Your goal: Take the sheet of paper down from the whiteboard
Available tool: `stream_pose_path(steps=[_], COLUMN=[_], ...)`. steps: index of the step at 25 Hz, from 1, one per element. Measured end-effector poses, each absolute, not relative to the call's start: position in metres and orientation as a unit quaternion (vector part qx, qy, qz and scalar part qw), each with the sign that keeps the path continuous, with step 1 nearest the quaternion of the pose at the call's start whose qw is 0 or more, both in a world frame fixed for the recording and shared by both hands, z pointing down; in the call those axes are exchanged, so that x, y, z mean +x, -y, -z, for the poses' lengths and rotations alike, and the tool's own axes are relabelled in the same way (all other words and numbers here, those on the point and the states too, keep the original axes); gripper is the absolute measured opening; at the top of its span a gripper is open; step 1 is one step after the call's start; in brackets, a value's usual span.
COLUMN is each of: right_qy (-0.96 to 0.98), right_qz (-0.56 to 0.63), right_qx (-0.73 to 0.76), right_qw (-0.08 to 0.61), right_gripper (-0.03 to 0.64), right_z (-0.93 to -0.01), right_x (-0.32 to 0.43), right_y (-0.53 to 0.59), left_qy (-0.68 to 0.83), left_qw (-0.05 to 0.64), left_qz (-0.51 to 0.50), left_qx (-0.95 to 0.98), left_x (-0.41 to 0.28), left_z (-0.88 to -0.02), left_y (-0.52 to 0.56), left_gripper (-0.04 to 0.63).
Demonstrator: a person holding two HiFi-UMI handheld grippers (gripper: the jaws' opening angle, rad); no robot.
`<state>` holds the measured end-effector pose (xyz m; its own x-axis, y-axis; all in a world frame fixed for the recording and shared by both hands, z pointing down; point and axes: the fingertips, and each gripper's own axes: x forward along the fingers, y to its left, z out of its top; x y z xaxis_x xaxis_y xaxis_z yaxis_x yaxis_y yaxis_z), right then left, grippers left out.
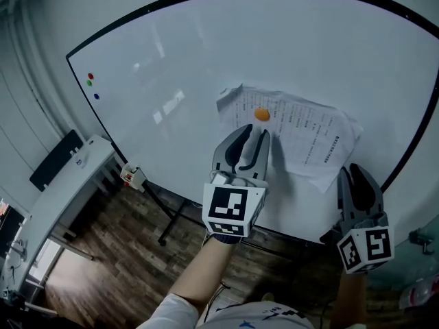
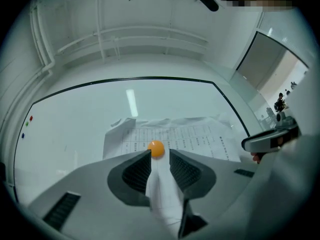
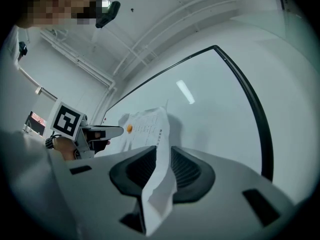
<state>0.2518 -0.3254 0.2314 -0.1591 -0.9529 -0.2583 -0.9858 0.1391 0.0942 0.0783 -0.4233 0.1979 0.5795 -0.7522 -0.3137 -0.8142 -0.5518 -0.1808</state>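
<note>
A printed sheet of paper (image 1: 309, 132) hangs on the whiteboard (image 1: 171, 81) under an orange round magnet (image 1: 261, 114). My left gripper (image 1: 252, 134) points up at the board just below the magnet, jaws apart. In the left gripper view the magnet (image 2: 156, 148) sits right beyond the tips of the left gripper (image 2: 160, 154), in line with the gap, and white sheet fills that gap. My right gripper (image 1: 354, 171) is at the sheet's lower right corner. In the right gripper view the paper (image 3: 145, 126) runs between the jaws of the right gripper (image 3: 163, 151) and is pinched there.
Three small magnets, red (image 1: 90, 76), green (image 1: 90, 83) and blue (image 1: 96, 96), sit near the board's upper left corner. A small white box (image 1: 134, 177) rests at the board's lower edge. A white desk (image 1: 68, 184) stands to the left over a wooden floor (image 1: 123, 252).
</note>
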Motion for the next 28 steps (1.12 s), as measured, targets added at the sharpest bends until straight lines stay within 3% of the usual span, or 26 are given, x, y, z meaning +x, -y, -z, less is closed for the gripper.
stream_pose_path(steps=[9,28], right_qy=[-0.756,-0.759], right_qz=[-0.127,-0.122], right_qx=[-0.638,-0.636], right_qw=[0.066,0.068], right_gripper=[0.086,0.084], right_z=[-0.225,-0.227], right_x=[0.251,0.251], right_y=[0.331,0.347], left_qy=[-0.464,-0.459], left_qw=[0.173,0.171], left_qz=[-0.08,-0.1], left_qx=[-0.865,-0.866], left_x=[0.086,0.092], left_z=[-0.181,-0.177], left_y=[0.445,0.447], left_gripper=[0.138,0.135])
